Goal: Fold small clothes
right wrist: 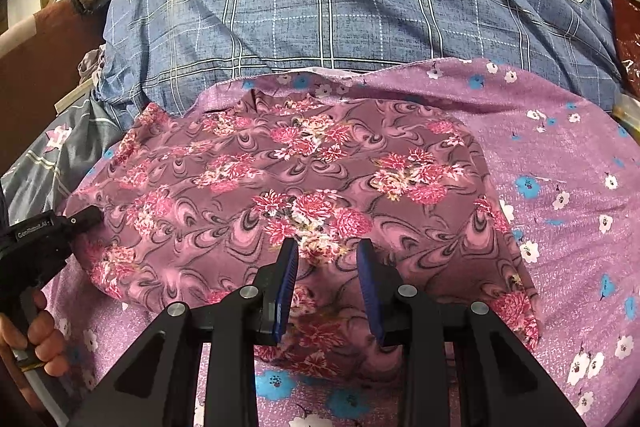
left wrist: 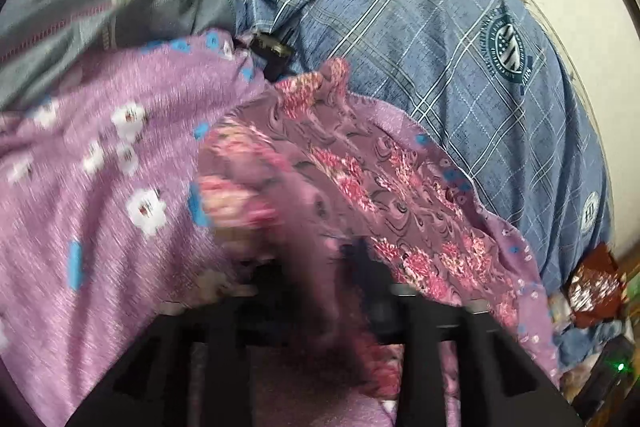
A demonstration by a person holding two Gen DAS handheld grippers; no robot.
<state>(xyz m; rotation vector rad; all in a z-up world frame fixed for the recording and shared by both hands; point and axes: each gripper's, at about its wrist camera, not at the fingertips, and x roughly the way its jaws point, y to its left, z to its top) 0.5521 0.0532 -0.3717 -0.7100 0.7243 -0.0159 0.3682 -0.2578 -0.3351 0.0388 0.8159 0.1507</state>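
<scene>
A mauve garment with pink flowers [right wrist: 304, 171] lies spread on the purple flowered sheet [right wrist: 560, 147]. My right gripper [right wrist: 328, 267] hovers over its near edge. The blue pads [right wrist: 289, 267] stand apart with only the cloth's flat surface showing between them. My left gripper [right wrist: 86, 217], held by a hand [right wrist: 36, 331], has its tip at the garment's left edge. In the left wrist view the floral garment [left wrist: 360, 163] drapes, blurred, over the gripper's black frame [left wrist: 460, 347] and hides the fingers, so the grip cannot be judged.
A blue plaid quilt [right wrist: 360, 7] bulges behind the garment. A grey flowered sheet [right wrist: 52, 151] lies at the left and a red packet [right wrist: 628, 39] at the right. A small black object [left wrist: 268, 53] rests by the quilt's edge.
</scene>
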